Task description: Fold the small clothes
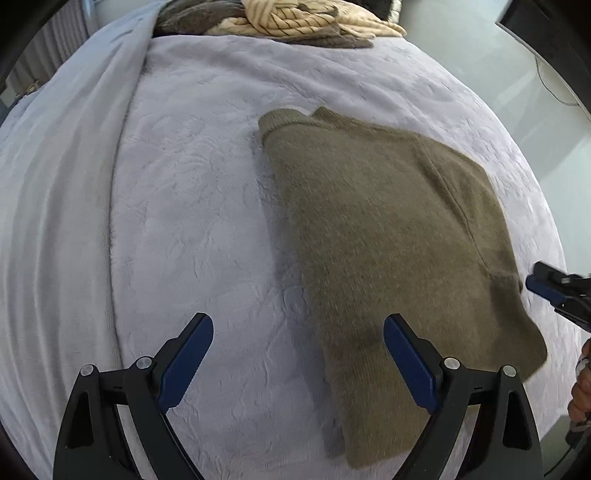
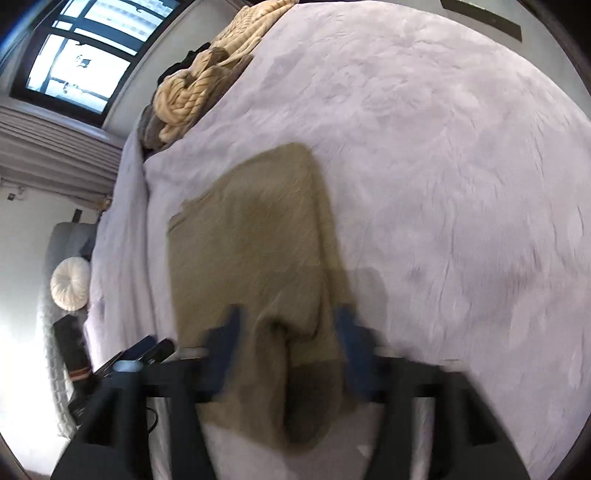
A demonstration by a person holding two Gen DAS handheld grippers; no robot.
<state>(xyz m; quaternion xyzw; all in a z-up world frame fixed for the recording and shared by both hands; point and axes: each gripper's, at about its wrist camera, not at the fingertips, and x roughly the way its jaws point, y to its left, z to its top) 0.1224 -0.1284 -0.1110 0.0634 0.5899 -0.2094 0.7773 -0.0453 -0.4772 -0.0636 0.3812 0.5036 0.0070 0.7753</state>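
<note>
An olive-brown knit sweater (image 1: 388, 229) lies folded flat on the pale lavender bed cover (image 1: 207, 192). My left gripper (image 1: 298, 319) hovers open over the sweater's near left edge, its right finger above the fabric and its left finger above bare cover. Nothing is between its pads. The right gripper (image 1: 546, 284) shows at the sweater's right edge. In the right wrist view, blurred, the right gripper (image 2: 288, 317) stands open above the sweater (image 2: 251, 240), with a raised fold of the hem below and between its fingers, not pinched.
A heap of cream and grey knitwear (image 1: 295, 18) lies at the far end of the bed. A blue-grey blanket (image 1: 55, 184) runs along the left side. A window (image 2: 81, 48) and a round cushion (image 2: 70, 284) lie beyond. A person's hand (image 1: 581, 391) shows at the right edge.
</note>
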